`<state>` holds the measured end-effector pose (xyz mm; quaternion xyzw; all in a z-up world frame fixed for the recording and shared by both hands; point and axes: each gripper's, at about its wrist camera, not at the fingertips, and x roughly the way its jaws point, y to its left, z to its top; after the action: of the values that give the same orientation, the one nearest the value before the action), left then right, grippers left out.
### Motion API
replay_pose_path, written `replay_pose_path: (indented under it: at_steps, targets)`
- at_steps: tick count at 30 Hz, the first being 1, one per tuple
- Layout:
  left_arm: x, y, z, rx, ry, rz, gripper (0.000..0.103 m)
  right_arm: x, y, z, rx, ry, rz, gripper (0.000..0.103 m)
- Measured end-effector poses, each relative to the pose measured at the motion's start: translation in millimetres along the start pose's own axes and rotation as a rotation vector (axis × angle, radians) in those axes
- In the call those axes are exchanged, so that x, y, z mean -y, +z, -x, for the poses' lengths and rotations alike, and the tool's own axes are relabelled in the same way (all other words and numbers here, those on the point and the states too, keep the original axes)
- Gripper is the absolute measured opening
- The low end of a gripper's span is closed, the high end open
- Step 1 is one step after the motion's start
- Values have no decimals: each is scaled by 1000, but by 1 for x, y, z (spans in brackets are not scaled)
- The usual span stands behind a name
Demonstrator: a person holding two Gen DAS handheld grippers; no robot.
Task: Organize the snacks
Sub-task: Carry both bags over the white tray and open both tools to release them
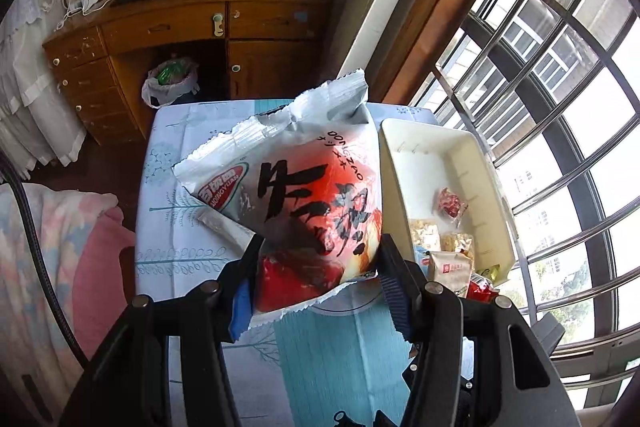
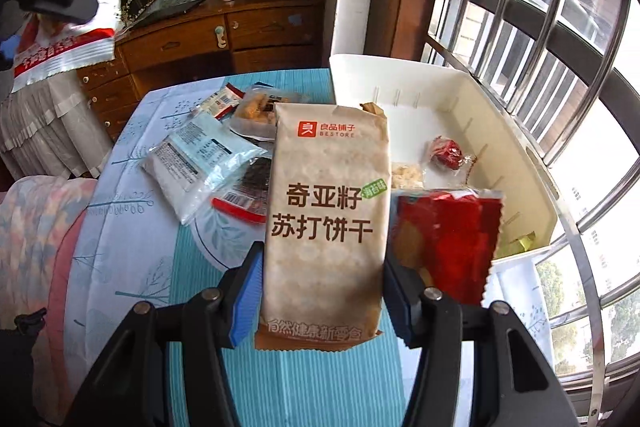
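- The left gripper (image 1: 318, 259) is clamped across the lower part of a large silver-and-red snack bag (image 1: 304, 183), holding it up above the table (image 1: 320, 359); lifted like this it looks ready to be carried over to the white bin (image 1: 496, 195) just beside it
- The right gripper (image 2: 322, 283) pinches a tan cracker packet (image 2: 326, 215) by its lower sides, upright and in front of the bin, likely so it can go in long end first
- The bin sits at the window edge of the table and already holds a few small items: a red wrapped sweet (image 2: 446, 151), pale cracker pieces and a green wrapper in the near corner; much of its floor is bare
- A red foil packet (image 2: 444, 239) stands just right of the cracker packet; whether it rests in the bin or is caught by the finger I cannot tell
- More loose packets (image 2: 208, 163) lie on the cloth to the left, not yet sorted
- The big bag is puffy and crinkled, its torn top edge open; the cracker packet is flat, stiff and matte
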<state>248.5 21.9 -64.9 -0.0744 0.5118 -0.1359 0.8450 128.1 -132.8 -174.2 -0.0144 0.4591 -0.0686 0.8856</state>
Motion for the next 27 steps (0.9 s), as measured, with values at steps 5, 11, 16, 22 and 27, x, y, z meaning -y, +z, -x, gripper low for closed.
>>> replay_pose_path:
  at_steps: [5, 11, 16, 22, 27]
  targets:
    - [37, -2, -8, 2, 13, 0, 53, 34, 1, -6, -31, 14, 12, 55]
    - [83, -4, -30, -7, 14, 20, 53, 82, 11, -19, -57, 22, 34, 55]
    - [120, -7, -54, -13, 23, 28, 54, 126, 18, -36, -87, 4, 46, 55]
    - [160, -10, -80, -18, 32, 23, 53, 171, 27, -48, -87, 25, 68, 55]
    - [187, -11, -101, -25, 25, 4, 53, 192, 38, -54, -70, 67, 94, 55]
